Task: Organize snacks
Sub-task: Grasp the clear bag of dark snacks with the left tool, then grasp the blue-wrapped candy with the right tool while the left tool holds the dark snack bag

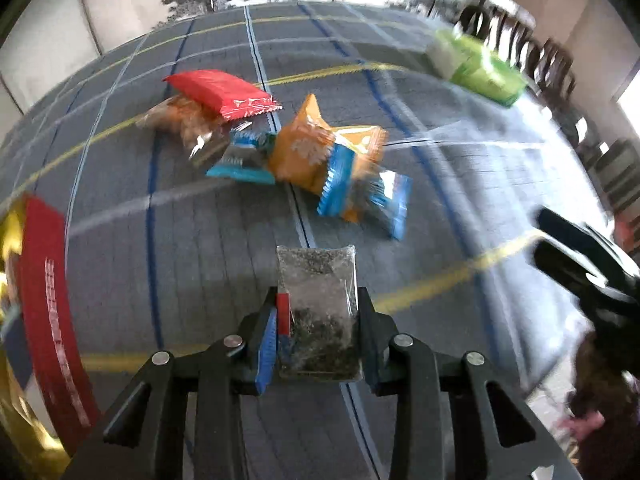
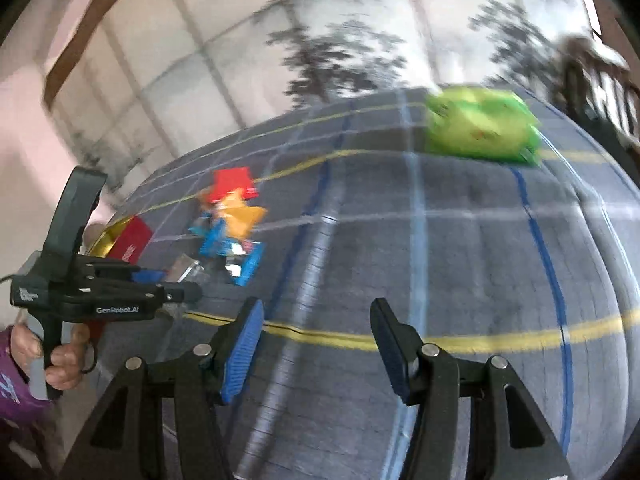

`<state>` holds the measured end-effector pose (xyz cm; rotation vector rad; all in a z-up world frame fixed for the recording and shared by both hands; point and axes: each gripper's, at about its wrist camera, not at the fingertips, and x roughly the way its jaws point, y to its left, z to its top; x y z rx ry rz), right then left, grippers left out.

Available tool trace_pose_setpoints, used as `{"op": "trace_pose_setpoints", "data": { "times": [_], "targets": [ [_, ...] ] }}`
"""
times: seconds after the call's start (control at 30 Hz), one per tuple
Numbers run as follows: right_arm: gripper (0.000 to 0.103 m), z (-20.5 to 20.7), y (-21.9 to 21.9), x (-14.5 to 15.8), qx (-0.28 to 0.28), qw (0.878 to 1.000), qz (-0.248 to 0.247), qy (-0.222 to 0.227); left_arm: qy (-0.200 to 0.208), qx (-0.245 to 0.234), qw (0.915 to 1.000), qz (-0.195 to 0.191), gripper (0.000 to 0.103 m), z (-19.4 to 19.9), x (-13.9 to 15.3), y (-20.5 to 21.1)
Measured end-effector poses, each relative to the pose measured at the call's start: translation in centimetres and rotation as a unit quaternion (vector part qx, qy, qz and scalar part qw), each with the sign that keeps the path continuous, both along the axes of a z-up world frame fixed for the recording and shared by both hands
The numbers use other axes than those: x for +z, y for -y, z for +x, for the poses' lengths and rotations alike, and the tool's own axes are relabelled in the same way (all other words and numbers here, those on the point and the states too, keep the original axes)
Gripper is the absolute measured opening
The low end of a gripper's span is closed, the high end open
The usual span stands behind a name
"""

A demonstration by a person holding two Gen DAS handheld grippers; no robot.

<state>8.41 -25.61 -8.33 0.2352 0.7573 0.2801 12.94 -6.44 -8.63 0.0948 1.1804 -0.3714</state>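
My left gripper (image 1: 320,296) is shut on a clear packet (image 1: 316,276) of dark bits, which stands up between its blue pads just above the grey checked tablecloth (image 1: 180,260). Beyond it lies a loose pile of snacks: a red packet (image 1: 224,94), orange packets (image 1: 316,152) and blue packets (image 1: 244,156). In the right wrist view the left gripper (image 2: 184,292) shows at the left with the clear packet (image 2: 186,268) at its tip. My right gripper (image 2: 317,306) hangs open over bare cloth with nothing between its fingers.
A red and gold box (image 1: 44,300) stands at the table's left edge, close to the left gripper. A green pack (image 2: 480,128) lies at the far right. Dark chairs (image 1: 552,64) line the right side. A person's hand (image 2: 64,360) holds the left gripper's handle.
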Motion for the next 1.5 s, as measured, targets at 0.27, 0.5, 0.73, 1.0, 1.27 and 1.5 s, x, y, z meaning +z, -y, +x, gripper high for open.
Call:
{"op": "trace_pose_setpoints", "data": {
  "times": [0.27, 0.5, 0.73, 1.0, 1.27, 1.5],
  "targets": [
    [0.057, 3.3, -6.8, 1.1, 0.133, 0.987, -0.085, 0.028, 0.009, 0.011, 0.9999, -0.007, 0.031, -5.1, 2.3, -2.5],
    [0.057, 6.4, -10.2, 0.5, 0.177, 0.976, -0.123, 0.023, 0.013, 0.023, 0.9995, -0.017, 0.031, -6.8, 3.8, -4.4],
    [0.057, 7.3, -12.4, 0.0, 0.218, 0.962, -0.164, 0.024, 0.014, 0.023, 0.9993, -0.025, 0.031, -6.9, 4.4, -5.0],
    [0.054, 8.6, -12.5, -1.1, 0.220, 0.965, -0.143, -0.008, 0.004, 0.027, 0.9992, -0.031, 0.031, -7.0, 4.0, -5.6],
    [0.036, 7.0, -11.6, -0.2, 0.203, 0.972, -0.120, -0.021, 0.005, 0.035, 0.9986, -0.039, 0.031, -7.4, 4.3, -6.4],
    [0.039, 3.2, -10.1, -0.1, 0.190, 0.978, -0.067, -0.045, 0.006, 0.038, 0.9984, -0.042, 0.031, -8.0, 4.5, -7.0]
  ]
}}
